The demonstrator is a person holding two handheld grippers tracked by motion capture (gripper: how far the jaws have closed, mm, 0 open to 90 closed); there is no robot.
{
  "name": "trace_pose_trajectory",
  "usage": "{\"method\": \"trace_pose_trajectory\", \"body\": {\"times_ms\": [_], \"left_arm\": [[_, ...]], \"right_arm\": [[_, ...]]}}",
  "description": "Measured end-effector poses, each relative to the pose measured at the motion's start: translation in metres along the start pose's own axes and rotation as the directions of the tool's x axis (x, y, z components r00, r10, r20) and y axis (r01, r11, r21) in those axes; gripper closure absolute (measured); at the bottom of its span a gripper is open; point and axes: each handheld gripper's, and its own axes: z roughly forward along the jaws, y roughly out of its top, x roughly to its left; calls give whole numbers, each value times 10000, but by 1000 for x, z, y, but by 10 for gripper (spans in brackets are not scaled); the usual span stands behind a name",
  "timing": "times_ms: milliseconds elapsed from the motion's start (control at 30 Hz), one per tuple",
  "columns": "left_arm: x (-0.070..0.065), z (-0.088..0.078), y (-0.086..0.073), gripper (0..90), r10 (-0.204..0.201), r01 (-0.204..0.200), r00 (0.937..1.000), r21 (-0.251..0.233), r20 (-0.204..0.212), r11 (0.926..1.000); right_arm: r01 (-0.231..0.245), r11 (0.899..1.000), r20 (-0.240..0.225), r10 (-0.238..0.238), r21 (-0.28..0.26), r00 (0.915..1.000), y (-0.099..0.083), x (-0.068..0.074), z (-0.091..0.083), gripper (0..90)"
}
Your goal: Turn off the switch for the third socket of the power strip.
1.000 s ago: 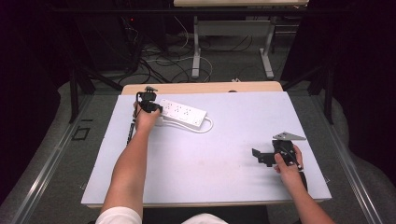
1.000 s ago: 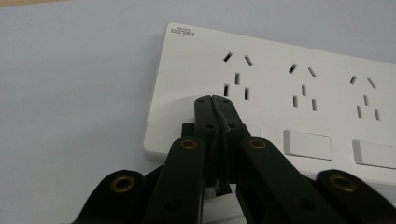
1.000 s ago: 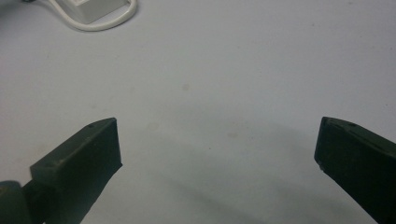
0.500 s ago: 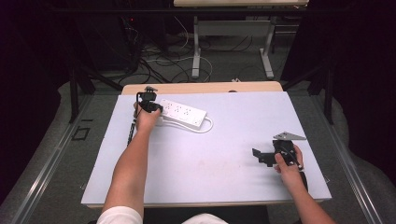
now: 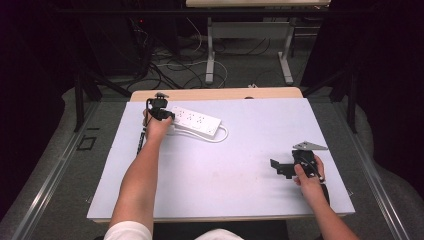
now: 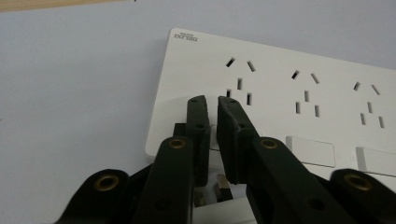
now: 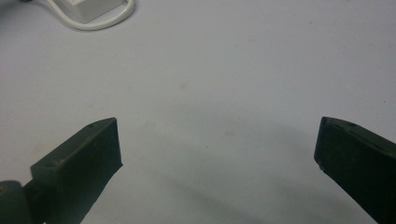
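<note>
White power strip (image 5: 196, 120) lies at the far left of the worktop (image 5: 235, 190), a pale lilac sheet over a wooden top whose bare edge shows along the back. Its white cord (image 5: 222, 136) loops out beside it toward the middle. The left tool (image 6: 211, 122) sits low over the strip's near end, just short of the first socket, its jaws a narrow slit apart after just easing open, pressing on nothing; a small plug-like part shows under them. The right tool (image 5: 281, 167) rests near the right front edge, well apart from the strip, jaws spread wide over bare surface. Beyond the worktop, cables sprawl across the dark floor between desk legs.
</note>
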Motion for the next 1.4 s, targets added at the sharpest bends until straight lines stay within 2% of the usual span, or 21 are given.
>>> {"method": "trace_pose_trajectory", "body": {"times_ms": [167, 200, 233, 267, 367, 667, 767, 967, 1200, 1300, 1400], "left_arm": [[0, 0, 0, 749, 183, -186, 9997, -226, -164, 9996], [-1, -1, 0, 734, 115, -121, 9997, -253, -235, 9996], [0, -1, 1, 691, 245, -251, 9995, -292, -188, 9993], [0, -1, 1, 691, 210, -214, 9997, -360, -131, 9991], [-1, -3, 1, 596, 206, -216, 9996, -589, -178, 9980], [-2, -4, 3, 479, 352, -388, 9984, -850, -438, 9956], [-2, -5, 4, 453, 524, -576, 9971, -989, -551, 9934], [-1, -11, 6, 431, 582, -645, 9965, -1100, -594, 9918], [-1, -16, 7, 409, 395, -455, 9981, -1348, -468, 9898], [-1, -18, 7, 399, 489, -544, 9980, -1445, -410, 9880], [-2, -21, 8, 389, 395, -442, 9986, -1476, -347, 9881]], "right_arm": [[-15, 10000, 2, 15, 5, 10000, 0, 0, 0, 1], [-22, 10000, -8, 22, 12, 10000, 0, 0, 0, 1], [23, 10000, -33, -23, 15, 10000, 0, 0, 0, 2], [23, 10000, -33, -23, 15, 10000, 0, 0, 0, 2], [21, 10000, -42, -21, 18, 10000, 0, 0, 0, 2], [2, 10000, -58, -2, 29, 10000, 0, 0, 0, 2], [-6, 10000, -69, 6, 22, 10000, 0, 0, 0, 2], [38, 10000, -36, -38, 2, 10000, 0, 0, 0, 2], [55, 10000, -57, -55, 9, 10000, 0, 0, 0, 2], [95, 10000, -47, -95, 16, 9999, 0, 0, 1, 3], [87, 10000, -43, -87, 19, 10000, 0, 0, 1, 3]]}}
